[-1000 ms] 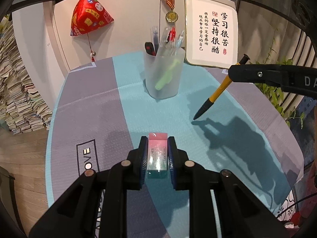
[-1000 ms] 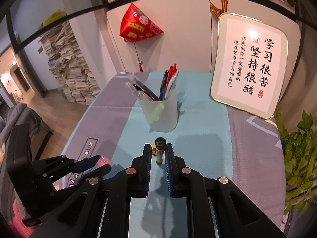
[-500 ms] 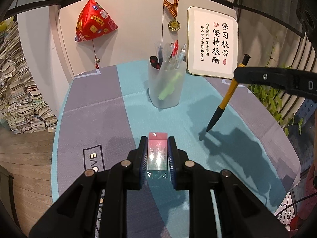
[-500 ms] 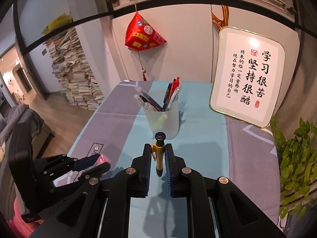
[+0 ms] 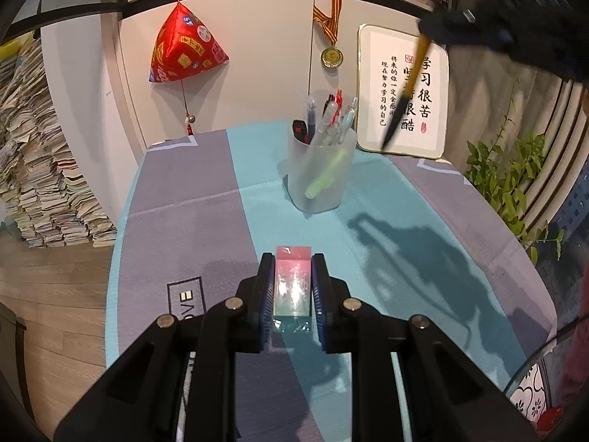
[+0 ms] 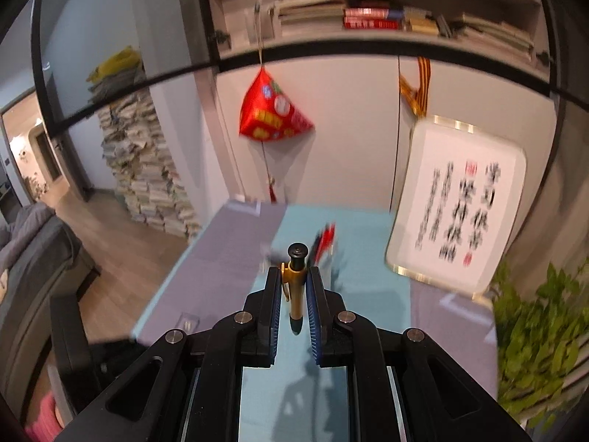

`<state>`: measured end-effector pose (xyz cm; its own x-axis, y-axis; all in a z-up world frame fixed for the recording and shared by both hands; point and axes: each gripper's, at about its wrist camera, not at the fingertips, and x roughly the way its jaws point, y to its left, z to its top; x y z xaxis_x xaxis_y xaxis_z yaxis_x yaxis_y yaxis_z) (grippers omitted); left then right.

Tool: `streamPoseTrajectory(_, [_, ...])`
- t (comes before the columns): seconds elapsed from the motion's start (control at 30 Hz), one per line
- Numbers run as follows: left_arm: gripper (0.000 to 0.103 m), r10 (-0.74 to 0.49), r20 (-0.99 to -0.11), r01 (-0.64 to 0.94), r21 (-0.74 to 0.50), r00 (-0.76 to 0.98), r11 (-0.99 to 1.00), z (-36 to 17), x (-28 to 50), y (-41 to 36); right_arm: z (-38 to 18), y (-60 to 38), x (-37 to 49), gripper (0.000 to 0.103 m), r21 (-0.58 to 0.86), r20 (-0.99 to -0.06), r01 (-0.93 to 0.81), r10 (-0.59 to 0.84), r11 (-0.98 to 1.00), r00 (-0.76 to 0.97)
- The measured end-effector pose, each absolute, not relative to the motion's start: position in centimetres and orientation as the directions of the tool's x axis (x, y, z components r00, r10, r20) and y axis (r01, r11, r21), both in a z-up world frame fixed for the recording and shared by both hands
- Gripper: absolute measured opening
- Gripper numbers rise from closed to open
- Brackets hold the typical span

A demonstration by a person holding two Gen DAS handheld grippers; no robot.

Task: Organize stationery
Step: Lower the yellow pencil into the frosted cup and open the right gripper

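My left gripper (image 5: 293, 259) is shut on a pink-and-clear eraser (image 5: 292, 284), held low over the teal strip of the table mat (image 5: 184, 199). A frosted pen cup (image 5: 321, 173) with several pens stands farther back on the mat. My right gripper (image 6: 294, 276) is shut on a yellow pen (image 6: 295, 287) with a black tip and cap, hanging nearly upright. In the left wrist view that pen (image 5: 405, 90) hangs high at the upper right, above and right of the cup. In the right wrist view the cup is mostly hidden behind the fingers, with red pens (image 6: 325, 237) showing.
A framed calligraphy sheet (image 5: 405, 88) leans on the back wall, with a medal (image 5: 332, 56) and a red hanging ornament (image 5: 184, 51) beside it. A green plant (image 5: 511, 180) stands at the right table edge. Stacked papers (image 5: 40, 169) rise on the floor at left.
The right gripper has lifted the yellow pen from close to the mat to high above the cup's level. The left gripper with the eraser has stayed put.
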<state>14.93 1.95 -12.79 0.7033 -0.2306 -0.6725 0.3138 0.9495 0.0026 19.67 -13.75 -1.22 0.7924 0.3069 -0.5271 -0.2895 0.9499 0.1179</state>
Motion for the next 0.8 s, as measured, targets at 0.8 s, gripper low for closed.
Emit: streamPoseTrajectory(0.8, [0.018,-0.22,-0.676,0.299,0.001,0.704,0.954,-12.8,15.5,3.1,-5.3,-12.0,27.1,0.014,0.066,-0.626,-0.237,0.225,0.969,0.746])
